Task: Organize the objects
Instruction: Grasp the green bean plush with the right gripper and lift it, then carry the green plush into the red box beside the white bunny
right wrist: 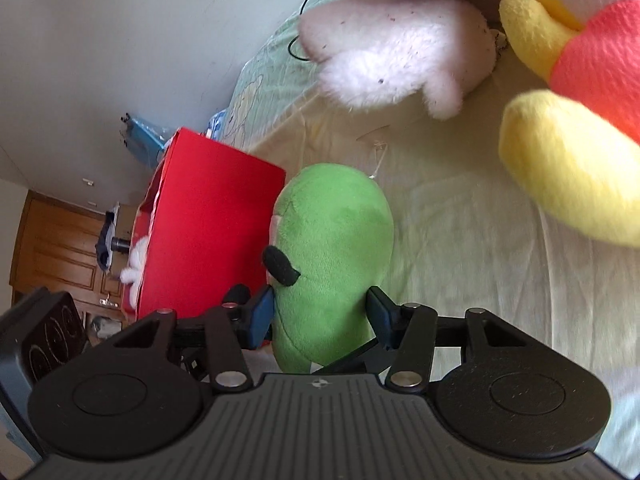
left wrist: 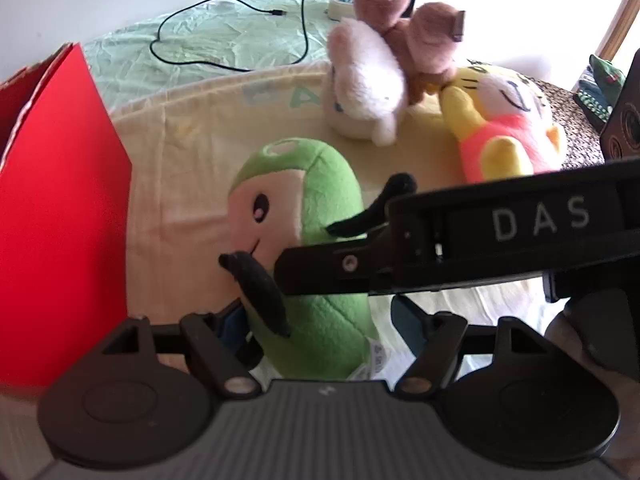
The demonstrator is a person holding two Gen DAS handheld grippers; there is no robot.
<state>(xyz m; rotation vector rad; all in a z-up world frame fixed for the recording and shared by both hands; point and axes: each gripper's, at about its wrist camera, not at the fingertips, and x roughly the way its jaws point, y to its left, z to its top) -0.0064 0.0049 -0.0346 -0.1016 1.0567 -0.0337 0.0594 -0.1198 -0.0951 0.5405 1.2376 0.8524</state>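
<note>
A green plush toy [left wrist: 320, 200] with a pink face and black arms stands upright on the cream sheet [left wrist: 192, 152], just right of a red box [left wrist: 60, 200]. My left gripper [left wrist: 320, 320] is open and straddles the toy's lower body, with a gap at the right pad. The right gripper's black body [left wrist: 500, 232] reaches in from the right across the toy. In the right wrist view, my right gripper [right wrist: 320, 312] is shut on the green plush toy [right wrist: 332, 248], both blue pads against its sides. The red box [right wrist: 208, 232] has something white and furry [right wrist: 136, 264] inside.
A white plush [left wrist: 360, 80], a brown plush [left wrist: 400, 4] on top of it and a yellow and pink plush [left wrist: 500, 128] lie together further back on the right. A black cable [left wrist: 224, 0] runs over the green sheet behind. Wooden doors [right wrist: 60, 248] show beyond the box.
</note>
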